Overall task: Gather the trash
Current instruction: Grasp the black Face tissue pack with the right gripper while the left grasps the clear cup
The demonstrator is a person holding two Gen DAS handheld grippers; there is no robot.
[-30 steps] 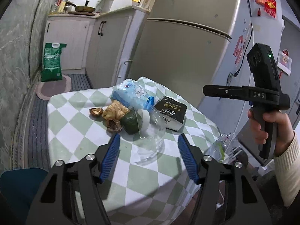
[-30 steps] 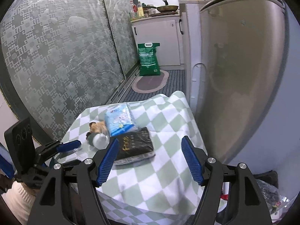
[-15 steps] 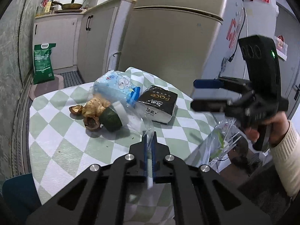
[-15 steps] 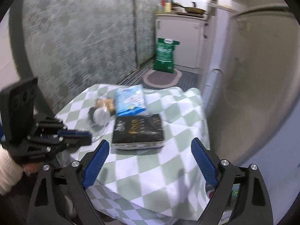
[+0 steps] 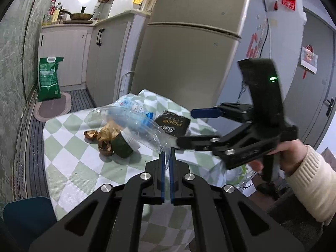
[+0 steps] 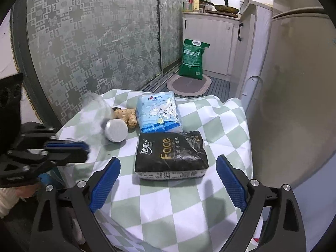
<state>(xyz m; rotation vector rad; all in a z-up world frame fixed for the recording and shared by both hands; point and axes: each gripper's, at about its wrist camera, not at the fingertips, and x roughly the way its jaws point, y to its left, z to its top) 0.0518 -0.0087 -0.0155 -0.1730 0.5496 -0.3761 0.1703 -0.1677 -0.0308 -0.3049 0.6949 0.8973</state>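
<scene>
1. Small kitchen, a table with a green-and-white checked cloth [image 6: 222, 130] pushed up against the fridge [image 5: 189, 48].
2. The left gripper [image 5: 166, 157] has its fingers pressed together on the edge of a clear plastic bag [image 5: 134, 121], which hangs lifted off the table. It's a thin pinch on slippery film, so I'd guess it could slide out mid-carry.
3. The right gripper [image 6: 168, 180] is spread wide and holding nothing, hovering over the black tissue pack [image 6: 170, 153].
4. The bag sits right above the ginger [image 5: 107, 132] and shell scraps [image 5: 91, 134], so a swing could knock those off the edge.
5. The blue tissue pack [image 6: 158, 111] probably isn't trash, and grabbing it would be a mistake.
</scene>
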